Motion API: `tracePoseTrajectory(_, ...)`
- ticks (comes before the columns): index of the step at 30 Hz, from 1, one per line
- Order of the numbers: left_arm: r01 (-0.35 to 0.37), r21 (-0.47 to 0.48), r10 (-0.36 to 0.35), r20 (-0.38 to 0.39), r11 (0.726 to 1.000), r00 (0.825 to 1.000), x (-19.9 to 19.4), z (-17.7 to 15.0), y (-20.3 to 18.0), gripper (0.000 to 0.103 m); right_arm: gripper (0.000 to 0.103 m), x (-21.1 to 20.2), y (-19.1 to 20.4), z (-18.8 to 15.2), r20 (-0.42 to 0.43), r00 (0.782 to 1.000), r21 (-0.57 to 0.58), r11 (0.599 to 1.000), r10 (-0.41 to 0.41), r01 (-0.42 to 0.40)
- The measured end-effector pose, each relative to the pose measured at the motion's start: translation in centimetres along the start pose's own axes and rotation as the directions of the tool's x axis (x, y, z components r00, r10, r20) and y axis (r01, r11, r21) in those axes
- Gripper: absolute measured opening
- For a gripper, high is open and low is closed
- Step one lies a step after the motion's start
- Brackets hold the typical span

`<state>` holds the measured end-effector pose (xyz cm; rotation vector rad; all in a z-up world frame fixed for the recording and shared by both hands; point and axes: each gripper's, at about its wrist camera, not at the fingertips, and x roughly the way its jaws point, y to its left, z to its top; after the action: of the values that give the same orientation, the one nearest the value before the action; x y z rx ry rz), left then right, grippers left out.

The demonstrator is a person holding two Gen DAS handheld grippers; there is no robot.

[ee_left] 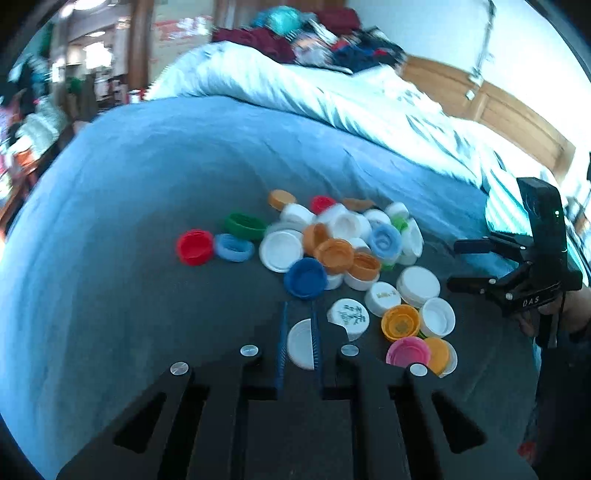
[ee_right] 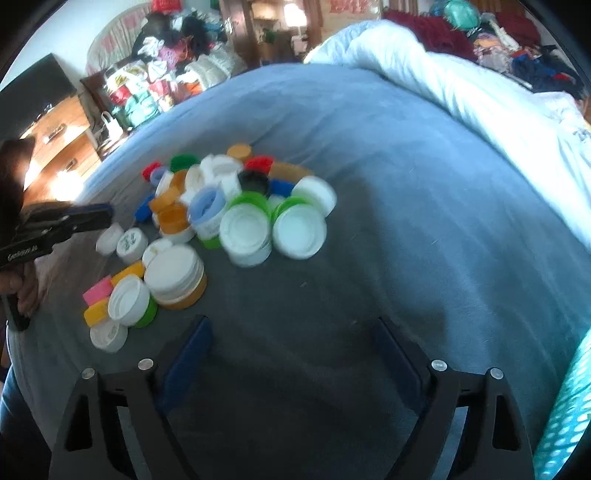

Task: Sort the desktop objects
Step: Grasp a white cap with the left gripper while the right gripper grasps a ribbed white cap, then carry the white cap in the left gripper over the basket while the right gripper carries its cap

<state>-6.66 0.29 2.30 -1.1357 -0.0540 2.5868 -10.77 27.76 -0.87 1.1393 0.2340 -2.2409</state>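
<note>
A heap of plastic bottle caps (ee_left: 343,251) in white, orange, blue, red, green and pink lies on a grey-blue bedsheet (ee_left: 147,184). My left gripper (ee_left: 299,332) is shut on a white cap (ee_left: 300,343), held at the near edge of the heap. My right gripper (ee_right: 291,354) is open and empty, over bare sheet to the right of the heap (ee_right: 229,221). The right gripper also shows in the left wrist view (ee_left: 469,266), open, right of the caps. The left gripper shows in the right wrist view (ee_right: 103,216), at the heap's left side.
A white duvet (ee_left: 332,96) is bunched along the far side of the bed, with clothes (ee_left: 317,33) piled behind it. A wooden dresser (ee_right: 62,140) stands beyond the bed's left edge. A teal dotted cloth (ee_right: 569,406) lies at the right.
</note>
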Motion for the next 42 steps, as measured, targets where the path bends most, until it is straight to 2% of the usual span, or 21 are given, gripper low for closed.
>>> tracePoseTrajectory(1, -0.002, -0.01, 0.002, 0.019, 1.0, 1.0, -0.7, -0.2, 0.1, 0.017, 0.092, -0.1, -0.4, 0.5, 0.008, 1.0, 0.015, 1.0, 0.009, -0.009)
tracePoseTrajectory(2, -0.013, -0.005, 0.013, 0.031, 1.0, 0.999, -1.1, -0.4, 0.0, 0.036, 0.092, 0.0, -0.6, 0.9, 0.007, 1.0, 0.024, 1.0, 0.012, -0.012)
tracePoseTrajectory(3, -0.017, 0.003, 0.016, 0.046, 1.0, 0.999, -1.6, -0.6, -0.2, 0.049, 0.092, 0.0, -0.6, 1.1, 0.008, 1.0, 0.027, 1.0, 0.016, -0.016)
tracePoseTrajectory(4, -0.001, 0.012, 0.0, 0.067, 1.0, 0.998, -2.0, -0.9, -0.4, 0.071, 0.092, 0.0, -0.6, 1.4, 0.011, 1.0, 0.021, 1.0, 0.018, -0.018)
tracePoseTrajectory(5, 0.015, 0.029, -0.017, 0.072, 0.999, 0.997, -2.2, -1.1, -0.7, 0.076, 0.092, 0.2, -0.5, 1.5, 0.01, 1.0, 0.014, 1.0, 0.016, -0.016)
tracePoseTrajectory(8, 0.011, 0.099, -0.015, 0.037, 0.995, 0.999, -1.4, -1.1, -1.6, 0.076, 0.092, 0.9, -0.2, 1.2, -0.004, 1.0, 0.006, 1.0, 0.011, -0.011)
tracePoseTrajectory(10, 0.034, 0.098, -0.033, -0.014, 0.995, 0.999, -0.3, -1.0, -1.5, 0.075, 0.092, 1.4, 0.0, 1.0, -0.02, 1.0, 0.005, 1.0, 0.007, -0.007)
tracePoseTrajectory(12, 0.026, 0.095, -0.02, -0.064, 0.995, 0.998, 1.0, -1.1, -1.5, 0.072, 0.092, 1.5, -0.1, 0.9, -0.026, 1.0, 0.002, 1.0, 0.01, -0.01)
tracePoseTrajectory(14, 0.015, 0.096, -0.005, -0.111, 0.995, 0.994, 2.1, -1.3, -1.5, 0.053, 0.089, 1.2, -0.3, 1.2, -0.018, 1.0, 0.0, 1.0, 0.021, -0.021)
tracePoseTrajectory(15, -0.001, 0.103, 0.014, -0.126, 0.995, 0.992, 2.5, -1.4, -1.6, 0.05, 0.085, 1.1, -0.3, 1.3, -0.012, 1.0, -0.003, 1.0, 0.018, -0.018)
tracePoseTrajectory(16, 0.003, 0.105, 0.009, -0.118, 0.994, 0.993, 2.5, -1.4, -1.8, 0.041, 0.083, 1.0, -0.3, 1.5, -0.006, 1.0, -0.01, 1.0, 0.016, -0.016)
tracePoseTrajectory(17, 0.008, 0.098, 0.003, -0.113, 0.995, 0.994, 2.4, -1.4, -1.7, 0.027, 0.081, 1.0, -0.4, 1.6, -0.003, 1.0, -0.015, 1.0, 0.015, -0.015)
tracePoseTrajectory(23, 0.035, 0.034, -0.031, -0.094, 0.999, 0.995, 2.4, -1.8, -0.6, 0.027, 0.077, 2.2, -0.7, 3.5, 0.012, 1.0, -0.03, 0.999, -0.012, 0.012)
tracePoseTrajectory(25, 0.038, 0.02, -0.036, -0.091, 0.999, 0.995, 2.4, -1.8, -0.3, 0.027, 0.063, 3.1, -0.5, 4.2, -0.005, 1.0, -0.071, 0.997, -0.021, 0.02)
tracePoseTrajectory(29, 0.052, -0.003, -0.053, -0.089, 0.999, 0.995, 2.4, -1.8, 0.2, 0.027, 0.049, 4.0, -0.2, 4.9, -0.024, 1.0, -0.108, 0.994, 0.002, -0.005)
tracePoseTrajectory(30, 0.055, -0.006, -0.055, -0.089, 0.998, 0.994, 2.4, -1.8, 0.2, 0.027, 0.042, 4.0, -0.1, 5.0, -0.024, 1.0, -0.115, 0.993, 0.009, -0.012)
tracePoseTrajectory(32, 0.055, -0.009, -0.056, -0.088, 0.998, 0.995, 2.4, -1.8, 0.3, 0.027, 0.019, 3.8, 0.2, 5.0, -0.029, 0.999, -0.129, 0.991, 0.025, -0.029)
tracePoseTrajectory(33, 0.055, -0.009, -0.056, -0.087, 0.998, 0.995, 2.4, -1.8, 0.3, 0.027, 0.013, 3.6, 0.3, 5.0, -0.025, 0.999, -0.139, 0.99, 0.021, -0.025)
tracePoseTrajectory(39, 0.048, -0.031, -0.05, -0.079, 0.998, 0.996, 2.2, -1.8, 0.6, 0.027, 0.013, 0.0, 1.0, 4.2, 0.014, 0.996, -0.108, 0.99, 0.093, -0.091)
tracePoseTrajectory(42, 0.033, -0.044, -0.036, -0.068, 0.998, 0.997, 1.9, -1.7, 0.8, 0.027, 0.013, -2.1, 1.2, 3.3, 0.027, 0.989, -0.051, 0.989, 0.142, -0.141)
